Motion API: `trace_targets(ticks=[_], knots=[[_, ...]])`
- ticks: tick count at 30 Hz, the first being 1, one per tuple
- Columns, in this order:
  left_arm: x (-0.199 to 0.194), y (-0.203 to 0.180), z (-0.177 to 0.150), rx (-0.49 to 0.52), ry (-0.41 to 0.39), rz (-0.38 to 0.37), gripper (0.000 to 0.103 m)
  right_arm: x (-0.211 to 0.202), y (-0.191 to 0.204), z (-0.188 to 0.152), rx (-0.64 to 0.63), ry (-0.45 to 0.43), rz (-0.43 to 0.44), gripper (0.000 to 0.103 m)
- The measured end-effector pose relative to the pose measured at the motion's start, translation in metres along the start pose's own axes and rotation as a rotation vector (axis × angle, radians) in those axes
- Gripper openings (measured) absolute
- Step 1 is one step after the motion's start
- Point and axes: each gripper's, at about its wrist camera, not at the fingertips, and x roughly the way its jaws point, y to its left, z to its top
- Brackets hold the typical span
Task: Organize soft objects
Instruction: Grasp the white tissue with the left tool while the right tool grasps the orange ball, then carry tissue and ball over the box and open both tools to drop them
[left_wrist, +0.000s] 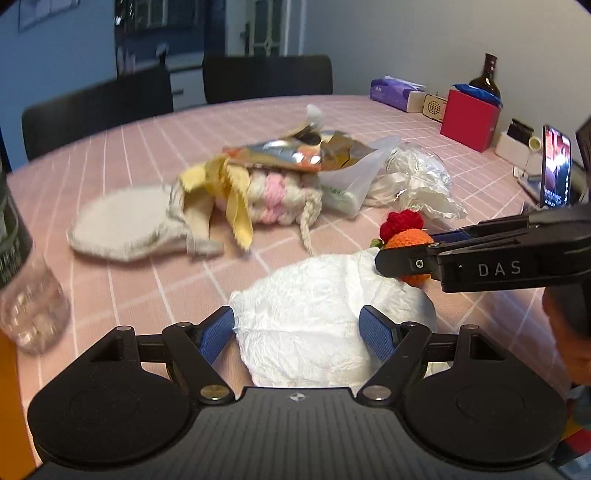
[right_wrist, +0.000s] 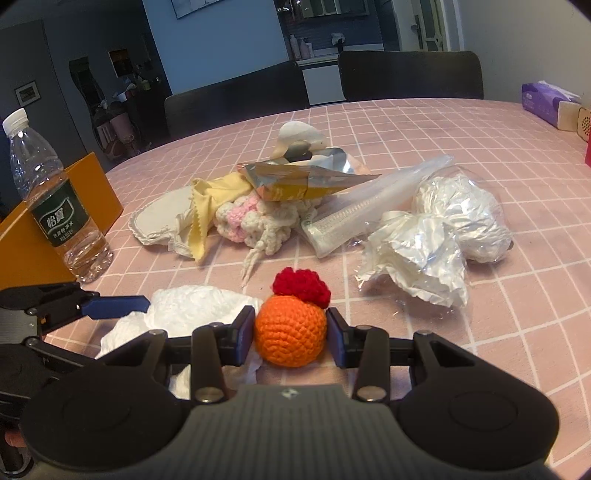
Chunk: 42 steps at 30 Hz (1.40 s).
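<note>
Two soft things sit nearest the grippers on the pink checked tablecloth (right_wrist: 424, 122): an orange crocheted ball with a red crocheted tuft (right_wrist: 291, 334) and a crumpled white cloth bundle (left_wrist: 314, 314). The right gripper (right_wrist: 291, 332) is clamped on the orange ball, its blue pads (right_wrist: 245, 334) pressed against both sides, the red tuft standing above them. In the left wrist view the ball (left_wrist: 408, 238) shows behind that gripper's black finger, at the far right edge of the white bundle.

The left gripper (left_wrist: 299, 328) has its fingers spread apart, one blue pad (left_wrist: 216, 332) on each side of the white bundle; whether the pads touch the cloth cannot be told.

Beyond these lies a heap: a cream and pink chunky knitted piece (right_wrist: 255, 221), a pale yellow cloth with zigzag edges (right_wrist: 207, 206) draped over it, a flat off-white fabric pad (right_wrist: 162, 218) to the left, and a crushed silver and orange foil packet (right_wrist: 295, 177) on top. To the right are a clear plastic sleeve (right_wrist: 373, 206) and crinkled white plastic wrapping (right_wrist: 436, 236).

A clear water bottle with a green label (right_wrist: 55, 206) stands at the left beside an orange box (right_wrist: 88, 192). A purple tissue pack (left_wrist: 395, 92), a red box (left_wrist: 469, 118) and a dark glass bottle (left_wrist: 487, 77) stand at the far right edge.
</note>
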Motion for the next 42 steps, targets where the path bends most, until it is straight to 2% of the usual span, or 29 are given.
trace_targets(ticks=[4,9,12,14,16,21,28,31,35,42], knots=[[-0.002,0.007,-0.002,-0.056,0.032,-0.037,0.09,0.005,0.006,-0.002,-0.015,0.007,-0.001,0.041],[-0.004,0.001,-0.003,-0.077,0.042,-0.033,0.09,0.006,0.012,-0.003,-0.029,0.006,-0.006,0.041],[-0.003,-0.002,-0.003,-0.071,0.045,-0.024,0.085,0.004,0.01,-0.003,-0.021,0.006,-0.002,0.041],[-0.004,-0.002,-0.002,-0.09,0.048,-0.019,0.075,0.004,0.011,-0.002,-0.023,0.008,-0.006,0.041],[-0.005,-0.007,-0.003,-0.089,0.044,-0.013,0.06,0.005,0.012,-0.002,-0.027,0.009,-0.012,0.041],[-0.009,-0.015,-0.005,-0.13,0.032,-0.022,0.036,0.006,0.015,-0.001,-0.029,0.023,-0.015,0.041],[-0.024,-0.016,-0.013,-0.186,-0.008,-0.016,0.033,-0.011,0.02,0.0,-0.043,0.003,-0.018,0.041],[-0.038,-0.013,-0.014,-0.199,-0.026,0.013,0.033,-0.026,0.025,0.002,-0.059,-0.024,-0.015,0.041],[-0.066,-0.008,-0.014,-0.214,-0.082,0.046,0.032,-0.047,0.036,0.005,-0.077,-0.058,0.006,0.041],[-0.128,0.005,-0.014,-0.247,-0.212,0.094,0.032,-0.082,0.072,0.016,-0.157,-0.104,0.094,0.041]])
